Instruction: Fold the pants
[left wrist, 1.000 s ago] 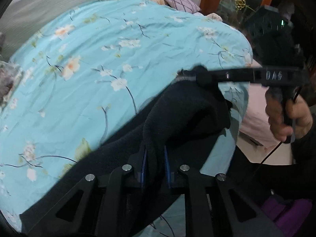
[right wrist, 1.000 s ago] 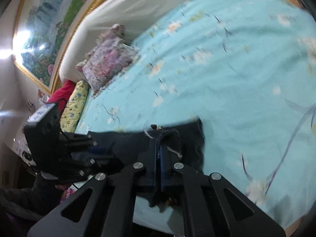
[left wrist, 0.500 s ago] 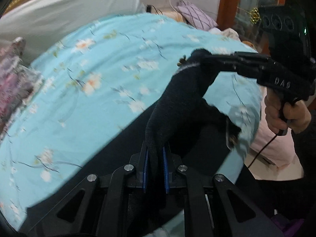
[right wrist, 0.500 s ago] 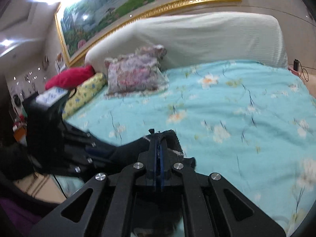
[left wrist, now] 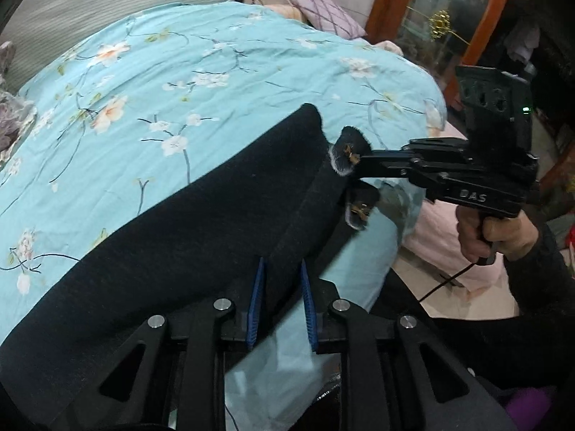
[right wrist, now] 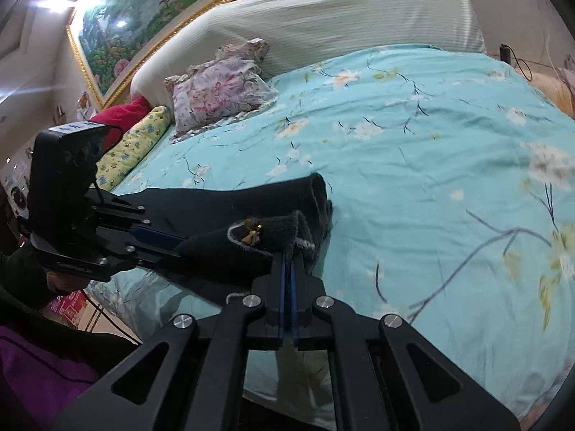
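The black pants (left wrist: 172,251) lie stretched over the near edge of the bed, with a folded band running between my two grippers. My left gripper (left wrist: 280,280) is shut on this band near its lower end. In the right wrist view the left gripper (right wrist: 179,240) comes in from the left. My right gripper (right wrist: 288,262) is shut on the pants' fuzzy hem (right wrist: 273,230), which carries a small gold ornament. In the left wrist view the right gripper (left wrist: 355,160) holds that hem at the right.
The bed has a turquoise floral cover (right wrist: 431,143). A floral pillow (right wrist: 219,89), a yellow bolster (right wrist: 133,151) and a red cushion (right wrist: 122,113) lie by the white headboard (right wrist: 323,18). A purple pillow (left wrist: 323,10) and pink bedding (left wrist: 438,237) are beyond the bed's right side.
Both grippers have moved apart and lowered, so the bunched, lifted pants are now drawn out flat across the bed edge. Both grips stayed shut on the cloth.
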`<move>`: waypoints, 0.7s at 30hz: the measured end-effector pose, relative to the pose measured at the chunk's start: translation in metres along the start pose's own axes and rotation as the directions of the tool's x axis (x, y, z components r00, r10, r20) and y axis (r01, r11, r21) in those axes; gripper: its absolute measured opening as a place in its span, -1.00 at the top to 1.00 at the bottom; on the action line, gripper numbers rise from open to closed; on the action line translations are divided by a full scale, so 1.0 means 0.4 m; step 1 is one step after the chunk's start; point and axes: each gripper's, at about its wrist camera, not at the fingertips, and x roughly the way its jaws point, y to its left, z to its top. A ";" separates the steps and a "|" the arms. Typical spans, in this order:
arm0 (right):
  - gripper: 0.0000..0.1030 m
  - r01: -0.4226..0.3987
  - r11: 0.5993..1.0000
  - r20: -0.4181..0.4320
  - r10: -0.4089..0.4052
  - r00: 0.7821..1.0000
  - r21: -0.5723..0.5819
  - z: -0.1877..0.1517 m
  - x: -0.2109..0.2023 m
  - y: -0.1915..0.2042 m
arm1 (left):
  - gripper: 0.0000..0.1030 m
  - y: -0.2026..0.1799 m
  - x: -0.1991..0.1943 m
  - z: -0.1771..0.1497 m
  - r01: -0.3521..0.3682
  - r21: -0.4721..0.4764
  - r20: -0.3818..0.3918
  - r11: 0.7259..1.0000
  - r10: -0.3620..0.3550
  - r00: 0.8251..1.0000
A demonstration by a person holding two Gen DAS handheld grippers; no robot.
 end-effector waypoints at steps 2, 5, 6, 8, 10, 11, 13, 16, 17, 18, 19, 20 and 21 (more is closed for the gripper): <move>0.93 0.010 1.000 0.000 -0.010 1.000 0.017 -0.012 -0.004 0.001 | 0.55 -0.003 -0.009 0.003 0.024 0.011 -0.006 1.000 -0.024 1.000; 0.86 0.043 0.995 -0.016 -0.042 0.999 0.086 -0.030 -0.011 -0.014 | 0.53 -0.005 -0.034 0.019 0.031 0.038 0.004 0.999 -0.031 1.000; 0.74 0.052 0.991 -0.023 -0.049 0.999 0.121 -0.035 -0.014 -0.022 | 0.48 -0.004 -0.043 0.027 0.029 0.049 0.006 0.998 -0.029 1.000; 0.51 0.055 0.974 -0.029 -0.050 0.998 0.219 -0.048 -0.030 -0.045 | 0.40 0.005 -0.060 0.044 0.016 0.063 0.018 0.998 -0.018 1.000; -0.03 0.023 0.954 0.013 -0.028 1.000 0.298 -0.063 -0.060 -0.052 | 0.29 0.018 -0.074 0.066 0.030 0.067 0.023 0.997 -0.032 0.999; -0.11 0.010 0.948 0.041 -0.024 0.999 0.319 -0.069 -0.075 -0.050 | 0.27 0.024 -0.081 0.080 0.041 0.069 0.026 0.997 -0.043 0.999; -0.15 -0.012 0.930 0.095 -0.024 0.995 0.367 -0.077 -0.102 -0.044 | 0.15 0.031 -0.089 0.106 0.036 0.075 0.034 0.997 -0.039 0.999; -0.15 -0.042 0.885 0.144 -0.029 0.989 0.464 -0.087 -0.116 -0.046 | 0.06 0.041 -0.072 0.156 0.006 0.103 0.035 0.995 -0.009 0.999; -0.15 -0.047 0.871 0.146 -0.029 0.989 0.490 -0.091 -0.112 -0.044 | 0.06 0.047 -0.059 0.172 0.007 0.106 0.021 0.994 -0.010 1.000; -0.15 -0.054 0.852 0.140 -0.023 0.990 0.521 -0.096 -0.102 -0.044 | 0.06 0.053 -0.044 0.186 0.016 0.106 0.004 0.994 -0.016 1.000; -0.15 -0.055 0.843 0.129 -0.017 0.992 0.536 -0.096 -0.091 -0.037 | 0.06 0.060 -0.028 0.198 0.029 0.107 -0.013 0.994 -0.028 1.000; -0.15 -0.061 0.839 0.122 -0.007 0.992 0.540 -0.095 -0.081 -0.031 | 0.06 0.065 -0.008 0.211 0.039 0.110 -0.035 0.993 -0.036 0.999; -0.15 -0.058 0.838 0.113 -0.004 0.994 0.543 -0.094 -0.071 -0.023 | 0.06 0.068 0.015 0.222 0.048 0.115 -0.061 0.992 -0.041 0.997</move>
